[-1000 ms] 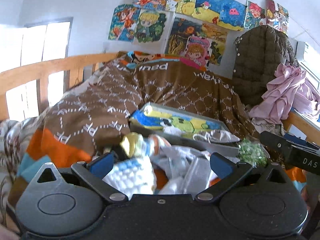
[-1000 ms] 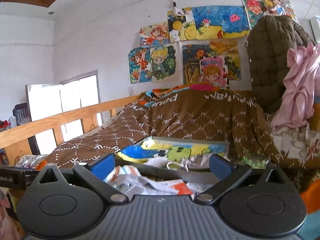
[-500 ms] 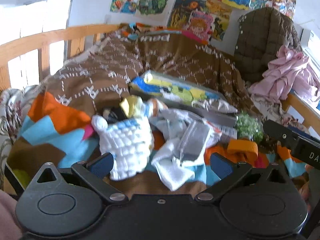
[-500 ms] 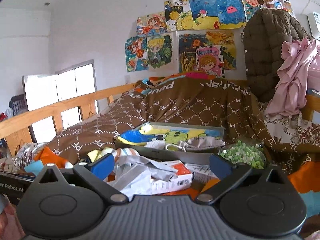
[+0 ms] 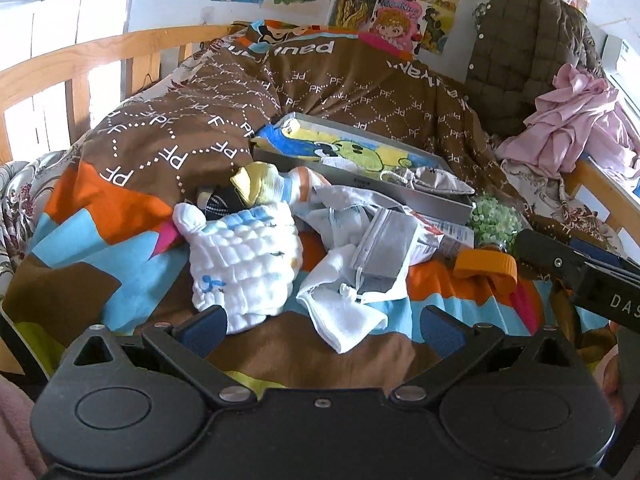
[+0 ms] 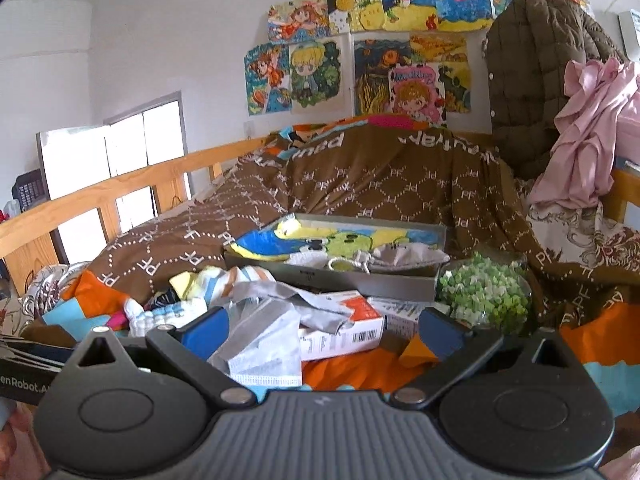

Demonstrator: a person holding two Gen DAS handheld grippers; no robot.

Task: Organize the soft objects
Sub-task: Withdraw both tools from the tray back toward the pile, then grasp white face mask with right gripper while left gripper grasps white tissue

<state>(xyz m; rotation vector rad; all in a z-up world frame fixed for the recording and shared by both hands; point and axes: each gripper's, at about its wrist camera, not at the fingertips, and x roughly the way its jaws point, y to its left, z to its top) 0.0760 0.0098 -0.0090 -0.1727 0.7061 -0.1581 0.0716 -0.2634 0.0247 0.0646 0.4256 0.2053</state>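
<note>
A pile of soft things lies on the brown and orange bedspread [image 5: 100, 208]: a white quilted cloth [image 5: 244, 256], a rolled yellow and white sock [image 5: 272, 184], a white cloth [image 5: 344, 312], a grey pouch [image 5: 384, 248]. A grey shallow box [image 5: 400, 192] behind holds a cartoon towel [image 5: 352, 152]. My left gripper [image 5: 320, 330] is open and empty just before the pile. My right gripper [image 6: 320, 330] is open and empty over grey cloth [image 6: 264, 336] and a carton [image 6: 344, 328]; its body shows in the left wrist view [image 5: 580, 272].
An orange strap [image 5: 486, 266] and a bowl of green beads [image 6: 484, 292] lie at the right. A wooden rail [image 5: 80, 64] runs along the left. A brown quilted jacket [image 5: 524, 60] and pink cloth [image 5: 576, 120] hang at the back right.
Both grippers tilted down and drew back, so the pile on the bedspread has come into full view. Both jaws stayed open.
</note>
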